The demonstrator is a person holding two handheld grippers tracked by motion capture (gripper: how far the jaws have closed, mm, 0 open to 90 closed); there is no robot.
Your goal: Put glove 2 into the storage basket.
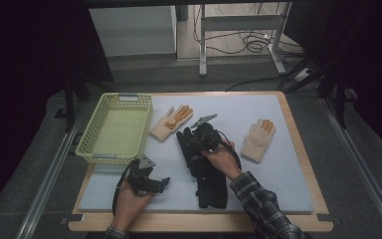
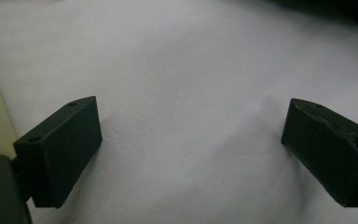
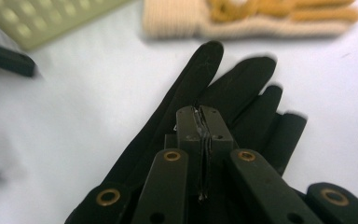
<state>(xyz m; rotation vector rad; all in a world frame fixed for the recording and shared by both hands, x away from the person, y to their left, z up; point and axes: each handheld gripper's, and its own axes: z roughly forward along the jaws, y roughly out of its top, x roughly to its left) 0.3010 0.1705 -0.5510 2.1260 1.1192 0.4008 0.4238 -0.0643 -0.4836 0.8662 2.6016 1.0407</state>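
Right now the right tongs (image 3: 203, 122) rest on the black glove (image 1: 205, 169), which lies lengthwise at the middle of the white-padded surface (image 1: 278, 184), fingers pointing away from the person. In the right gripper view the two jaws stand together, pads meeting with no gap between them, pressed down on the glove's finger area — whether a fold of the black fabric is pinched between the pads I cannot tell. The person's right hand (image 1: 222, 158), in a plaid sleeve (image 1: 263, 206), holds that gripper over the far end of the glove.

The left tongs (image 1: 163, 183) sit near the front left of the surface, held low in the left hand (image 1: 129, 199). In the left gripper view their jaws stand wide apart with only bare white padding between them.

A pale yellow basket (image 1: 93, 135) stands at the far left of the surface, just beyond the left tongs. A cream glove with orange fingers (image 1: 170, 123) lies between the basket and the black glove's fingertips, near but apart from them — a second cream glove (image 1: 257, 139) lies to the right of the black glove, well clear of it.
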